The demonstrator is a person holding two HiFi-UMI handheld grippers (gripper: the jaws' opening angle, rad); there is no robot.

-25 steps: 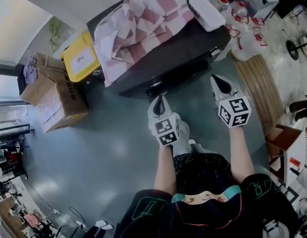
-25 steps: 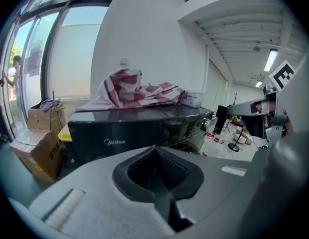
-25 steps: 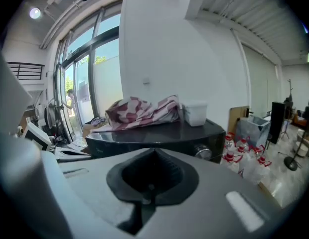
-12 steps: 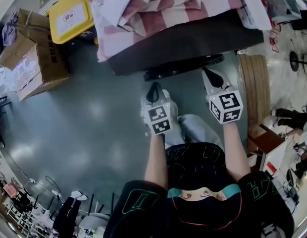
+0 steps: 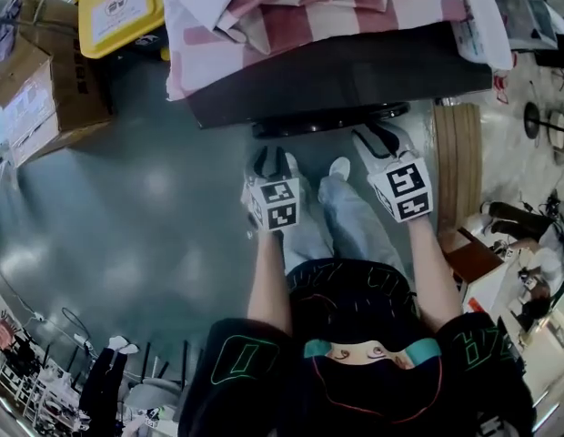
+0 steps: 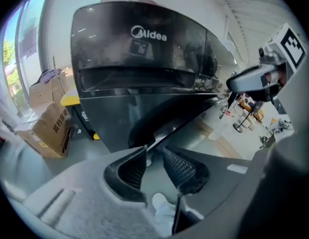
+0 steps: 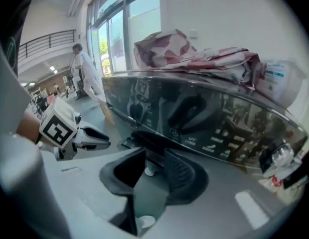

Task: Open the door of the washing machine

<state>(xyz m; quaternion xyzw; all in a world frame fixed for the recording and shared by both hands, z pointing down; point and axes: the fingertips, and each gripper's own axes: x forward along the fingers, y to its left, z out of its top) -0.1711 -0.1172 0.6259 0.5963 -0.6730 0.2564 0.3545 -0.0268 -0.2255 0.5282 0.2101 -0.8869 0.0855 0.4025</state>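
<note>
The black washing machine (image 5: 337, 71) stands in front of me, seen from above in the head view, with its round door (image 5: 327, 119) bulging from the front face. In the left gripper view the door (image 6: 154, 121) is a dark round shape below the control band. My left gripper (image 5: 273, 160) hovers a little short of the door's left part, and its jaws are opening with nothing between them (image 6: 153, 158). My right gripper (image 5: 377, 137) is close to the door's right end, its jaws opening too and empty (image 7: 154, 166). The right gripper view faces the glossy control panel (image 7: 204, 128).
A pink checked cloth (image 5: 318, 16) and a white container (image 5: 482, 16) lie on top of the machine. A yellow bin (image 5: 123, 7) and a cardboard box (image 5: 41, 80) stand at the left, a wooden board (image 5: 457, 162) at the right. My feet are just below the door.
Both grippers have sunk and drawn closer to the machine's front. Their jaws, shut in the earlier frames, now stand apart.
</note>
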